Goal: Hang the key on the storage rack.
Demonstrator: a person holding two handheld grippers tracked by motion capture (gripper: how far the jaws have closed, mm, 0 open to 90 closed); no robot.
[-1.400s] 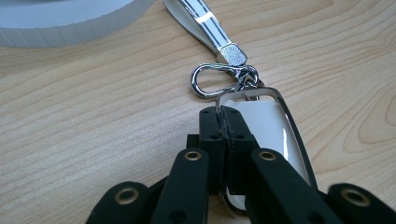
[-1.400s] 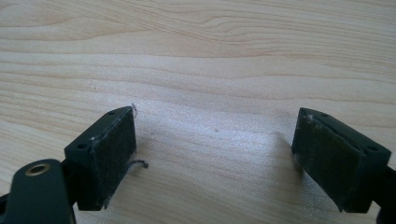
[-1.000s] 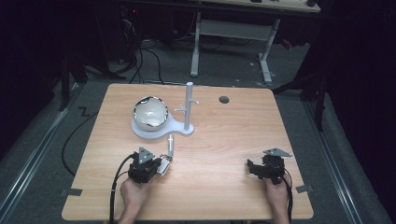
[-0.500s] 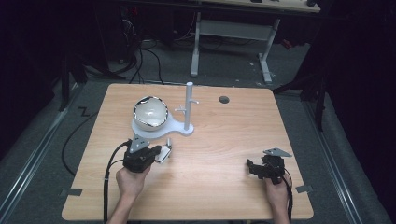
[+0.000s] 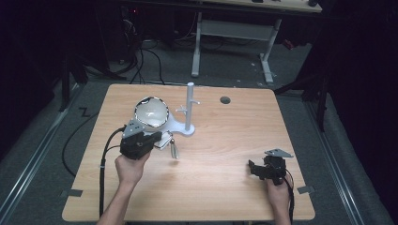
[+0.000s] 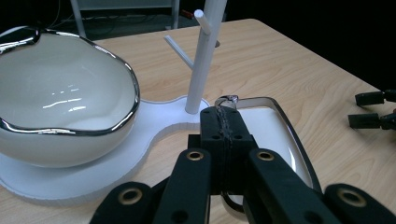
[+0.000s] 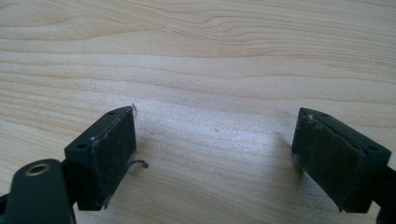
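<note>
From the high view, my left gripper hangs over the table, just in front of the bowl and the white stand. Its own hand and body cover the jaw tips there, so I read the grip from the left gripper view. In that view the left gripper's jaws are pressed fully together on a thin silvery piece, which runs up the seam between the pads and curls into a small loop above them. I can't tell whether it is a chain, a wire or a ring, because most of it is buried between the pads. In the high view a slim pale shape, probably the same silvery piece, dangles just right of the gripper, clear of the wood. It is too small to make out.

Behind the jaws lies a shallow white tray with a shiny rim, its near end cut off by the gripper. The bowl sits on the stand's flat base, and its left edge runs out of frame. The top of the stand's post is cropped too.

My right gripper rests low near the table's front right corner. In the right gripper view its jaws stand wide apart with bare wood between them and hold nothing.
</note>
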